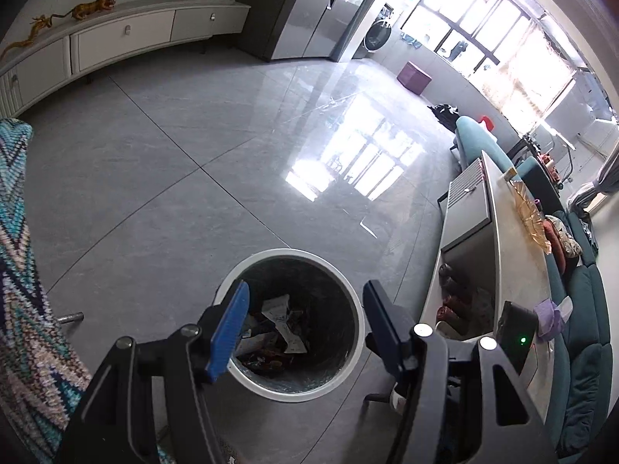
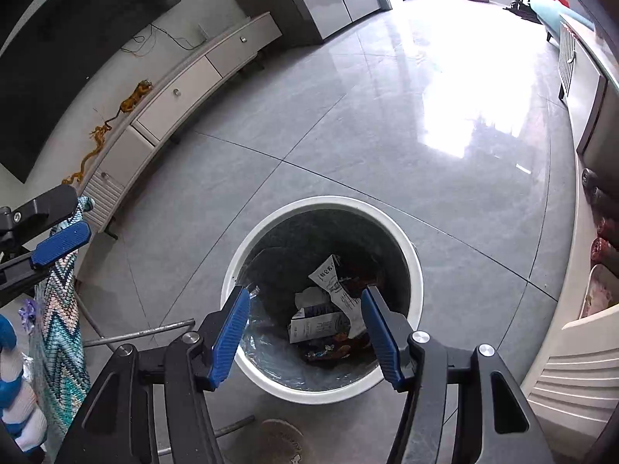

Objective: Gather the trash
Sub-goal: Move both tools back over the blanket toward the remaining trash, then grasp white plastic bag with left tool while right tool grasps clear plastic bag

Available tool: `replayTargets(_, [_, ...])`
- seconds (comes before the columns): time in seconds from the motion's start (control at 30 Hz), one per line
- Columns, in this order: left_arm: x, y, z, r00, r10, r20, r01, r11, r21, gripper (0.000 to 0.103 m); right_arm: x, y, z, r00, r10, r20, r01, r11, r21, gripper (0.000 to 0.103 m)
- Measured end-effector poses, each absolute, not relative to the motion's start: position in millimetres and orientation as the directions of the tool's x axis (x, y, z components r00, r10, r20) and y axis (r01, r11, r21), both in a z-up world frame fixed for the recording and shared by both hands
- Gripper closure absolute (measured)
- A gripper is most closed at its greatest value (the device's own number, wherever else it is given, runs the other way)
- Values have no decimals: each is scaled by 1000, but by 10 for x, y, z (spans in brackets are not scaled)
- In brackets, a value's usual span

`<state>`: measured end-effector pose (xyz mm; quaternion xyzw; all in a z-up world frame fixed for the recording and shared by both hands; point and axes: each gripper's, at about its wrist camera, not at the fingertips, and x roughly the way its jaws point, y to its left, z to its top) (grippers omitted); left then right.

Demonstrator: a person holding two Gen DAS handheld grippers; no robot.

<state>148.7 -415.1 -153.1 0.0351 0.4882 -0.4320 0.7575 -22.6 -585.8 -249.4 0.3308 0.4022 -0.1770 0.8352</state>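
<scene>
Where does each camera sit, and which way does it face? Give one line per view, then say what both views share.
Left wrist: sits on the left gripper, looks down along its open fingers at the bin on the floor; only its own fingers show.
Right wrist: sits on the right gripper, looks down into the bin; its own open fingers show, plus the left gripper at the left edge.
Shared: the bin with trash, the grey floor, the TV cabinet.

White round bin [image 2: 416, 270] w/ dark liner, upright on floor. Inside: crumpled paper [image 2: 336, 282], small carton [image 2: 317, 324], dark wrappers [image 2: 332, 348] at bottom.
</scene>
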Motion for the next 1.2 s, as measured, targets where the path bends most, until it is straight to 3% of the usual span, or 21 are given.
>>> replayTargets(0.37, [1233, -3093, -807, 373, -602, -706, 655, 710, -259, 44, -206, -5234, -1569, 733, -27, -680, 401, 825, 399, 45])
replayTargets(0.6, [1112, -2031, -465, 504, -579, -641, 595, 771, -229, 42, -76, -4537, -915, 797, 28, -604, 243, 900, 362, 45])
replayTargets(0.93, [1069, -262, -346, 691, -438, -576, 441, 886, -144, 37, 241, -3487, -413, 814, 150, -562, 39, 950, 310, 45])
replayTargets(1.2, [1092, 1129, -630, 746, -280, -605, 288, 954, -86, 34, 546, -2528, -485, 744, 280, -606, -139, 953, 270, 42])
